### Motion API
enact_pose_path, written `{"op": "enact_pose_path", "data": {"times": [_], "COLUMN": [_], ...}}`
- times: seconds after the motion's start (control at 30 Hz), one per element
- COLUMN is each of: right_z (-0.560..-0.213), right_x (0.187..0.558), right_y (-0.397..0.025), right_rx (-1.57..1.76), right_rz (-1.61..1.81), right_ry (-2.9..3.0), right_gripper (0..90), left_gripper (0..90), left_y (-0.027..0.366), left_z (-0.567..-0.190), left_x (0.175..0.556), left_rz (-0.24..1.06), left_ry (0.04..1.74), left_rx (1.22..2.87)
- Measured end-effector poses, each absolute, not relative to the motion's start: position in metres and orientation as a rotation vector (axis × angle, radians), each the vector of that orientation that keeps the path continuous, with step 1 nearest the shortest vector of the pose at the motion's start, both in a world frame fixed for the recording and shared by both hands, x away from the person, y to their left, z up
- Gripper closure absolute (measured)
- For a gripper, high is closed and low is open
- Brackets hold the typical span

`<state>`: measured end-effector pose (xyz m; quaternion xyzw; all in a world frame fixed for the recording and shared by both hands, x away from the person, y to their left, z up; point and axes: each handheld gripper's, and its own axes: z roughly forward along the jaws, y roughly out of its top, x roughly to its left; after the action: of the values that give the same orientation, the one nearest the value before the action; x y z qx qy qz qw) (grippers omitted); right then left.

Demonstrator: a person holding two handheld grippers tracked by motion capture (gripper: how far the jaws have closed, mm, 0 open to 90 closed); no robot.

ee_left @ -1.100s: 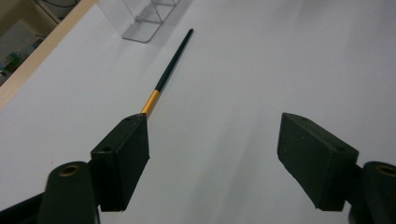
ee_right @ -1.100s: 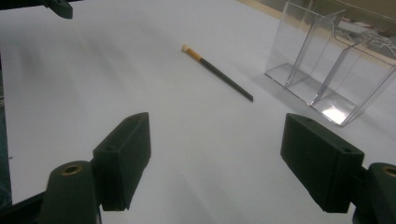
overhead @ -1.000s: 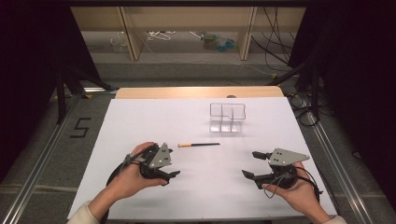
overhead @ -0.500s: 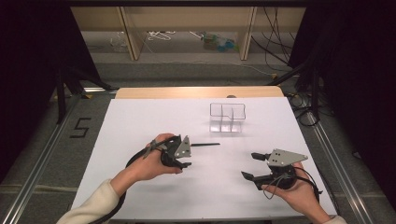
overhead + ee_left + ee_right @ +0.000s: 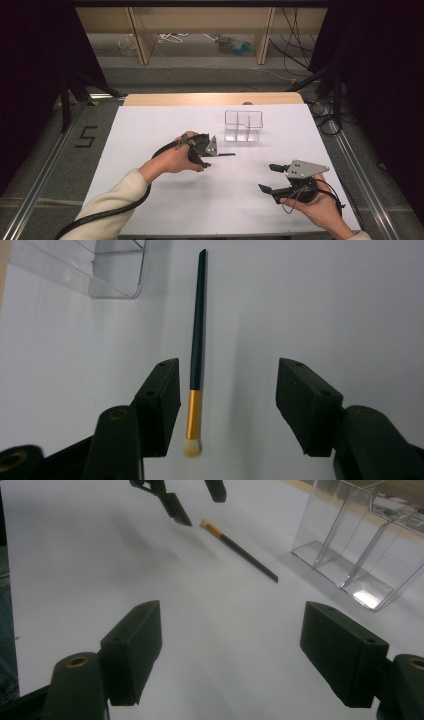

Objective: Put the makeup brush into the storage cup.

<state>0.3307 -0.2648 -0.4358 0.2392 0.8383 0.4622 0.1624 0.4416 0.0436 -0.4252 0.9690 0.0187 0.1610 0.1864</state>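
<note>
The left arm is travelling forward and to the right across the white table, and since a second ago the left gripper has gone from resting near the front edge to hanging right over the brush end of the makeup brush. Meanwhile the right gripper is staying put near the front right corner, jaws spread wide and holding nothing. Behind the brush the clear plastic organiser is standing well apart from both hands, its compartments looking empty. Now the left jaws are also spread, straddling the gold ferrule, with the brush lying flat on the table and its dark handle pointing away toward the organiser. Here is the worry, as I see it: the brush is sitting much closer to one jaw than the other, almost against it, so if the jaws close from here the far jaw may be sweeping the brush sideways and rolling it before it gets pinched. The thing is thin and round, lying flat, so the pads could be closing above it and missing. And a grip this near the bristle tip could be letting the long handle droop or swing once lifted.
</note>
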Motion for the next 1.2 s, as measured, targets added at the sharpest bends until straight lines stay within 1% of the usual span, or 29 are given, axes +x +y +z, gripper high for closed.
{"op": "enact_pose_path", "data": {"times": [0.37, 0.6, 1.2], "right_z": [-0.436, -0.436, -0.437], "right_x": [0.331, 0.331, 0.332], "right_y": [-0.265, -0.265, -0.264], "right_rx": [0.689, 0.686, 0.676], "right_rz": [1.328, 1.326, 1.333], "right_ry": [2.393, 2.396, 2.387], "right_gripper": [25.7, 25.7, 25.7], "left_gripper": [47.5, 48.4, 48.5], "left_y": [0.031, 0.023, 0.013], "left_z": [-0.436, -0.444, -0.458], "left_x": [0.462, 0.472, 0.492], "left_rz": [0.443, 0.409, 0.316], "left_ry": [0.028, 0.031, 0.111], "left_rx": [2.788, 2.817, 2.848]}}
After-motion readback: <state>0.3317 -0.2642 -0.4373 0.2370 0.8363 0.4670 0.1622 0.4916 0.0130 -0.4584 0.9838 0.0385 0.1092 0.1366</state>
